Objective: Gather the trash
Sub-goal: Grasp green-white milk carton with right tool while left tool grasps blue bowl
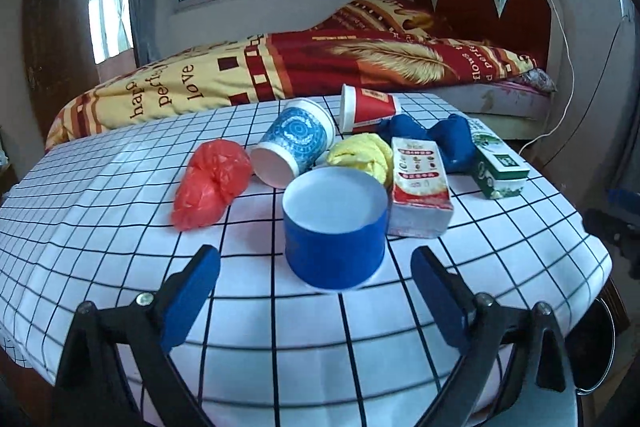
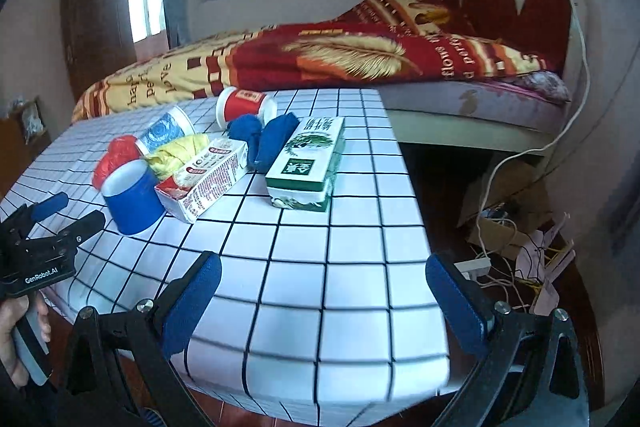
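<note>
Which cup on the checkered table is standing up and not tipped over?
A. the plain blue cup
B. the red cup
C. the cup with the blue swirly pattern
A: the plain blue cup stands with its open mouth facing up, while the patterned cup and the red cup lie on their sides.

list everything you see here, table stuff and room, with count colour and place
cup: 1, blue, upright, nearest
paper cups: 2 on their sides, blue-patterned mid, red-white far
plastic bag: 1, red, crumpled, left
yellow wad: 1, behind the blue cup
blue wad: 1, far right
cartons: 2, red-white, green-white
table: 1, white checked cloth
bed: 1, red-yellow quilt, behind
left gripper: open
right gripper: open
hand: 1, on the left gripper's handle
</note>
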`<state>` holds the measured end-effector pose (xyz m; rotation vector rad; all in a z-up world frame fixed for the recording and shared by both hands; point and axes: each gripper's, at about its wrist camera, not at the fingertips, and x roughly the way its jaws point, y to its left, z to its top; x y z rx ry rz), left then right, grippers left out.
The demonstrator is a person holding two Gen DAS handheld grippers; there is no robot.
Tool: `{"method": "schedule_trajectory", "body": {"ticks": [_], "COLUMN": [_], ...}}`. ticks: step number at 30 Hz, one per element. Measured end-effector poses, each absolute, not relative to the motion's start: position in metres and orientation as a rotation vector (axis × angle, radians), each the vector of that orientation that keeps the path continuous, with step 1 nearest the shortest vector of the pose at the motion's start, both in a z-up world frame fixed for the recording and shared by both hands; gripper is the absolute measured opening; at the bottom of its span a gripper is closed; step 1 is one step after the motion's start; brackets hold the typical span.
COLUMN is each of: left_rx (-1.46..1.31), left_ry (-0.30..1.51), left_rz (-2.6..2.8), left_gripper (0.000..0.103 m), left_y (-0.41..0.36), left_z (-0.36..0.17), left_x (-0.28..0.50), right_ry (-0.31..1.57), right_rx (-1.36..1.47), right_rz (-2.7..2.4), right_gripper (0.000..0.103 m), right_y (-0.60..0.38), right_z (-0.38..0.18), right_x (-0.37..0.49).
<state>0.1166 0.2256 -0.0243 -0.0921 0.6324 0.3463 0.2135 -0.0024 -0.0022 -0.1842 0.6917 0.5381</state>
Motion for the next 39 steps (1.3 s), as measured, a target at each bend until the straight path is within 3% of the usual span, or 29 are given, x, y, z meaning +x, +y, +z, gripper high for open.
{"method": "schedule_trajectory", "body": {"ticks": [13, 19, 20, 21, 25, 39], "left_rx": [-0.116, -0.133, -0.133, -0.135, -0.146, -0.089], "left_ry": [0.707, 0.725, 0.724, 0.726, 0.71, 0.611], "left_rz": [0.299, 0.272, 0.265, 0.255, 0.236, 0.226], "left_gripper": [0.095, 0.086, 0.083, 0.075, 0.075, 0.075], "left_y": [0.242, 0.244, 0.244, 0.245, 0.247, 0.215], "left_z": [-0.039, -0.039, -0.039, -0.039, -0.037, -0.013], "left_x": [0.16, 0.165, 0.166, 0.166, 0.163, 0.122], "right_ry": [0.819, 0.878, 0.883, 0.878, 0.849, 0.722], "right_rx": [-0.208, -0.204, -0.202, -0.204, -0.216, -0.212], "right_rz": [0.521, 0.522, 0.53, 0.532, 0.542, 0.547], "right_gripper": [0.1, 0.076, 0.06, 0.061, 0.057, 0.056], "right_y": [0.068, 0.078, 0.078, 0.076, 0.067, -0.01], "right_z": [-0.026, -0.039, -0.04, -0.039, -0.036, 0.0], "right_x": [0.301, 0.324, 0.324, 0.322, 0.308, 0.242]}}
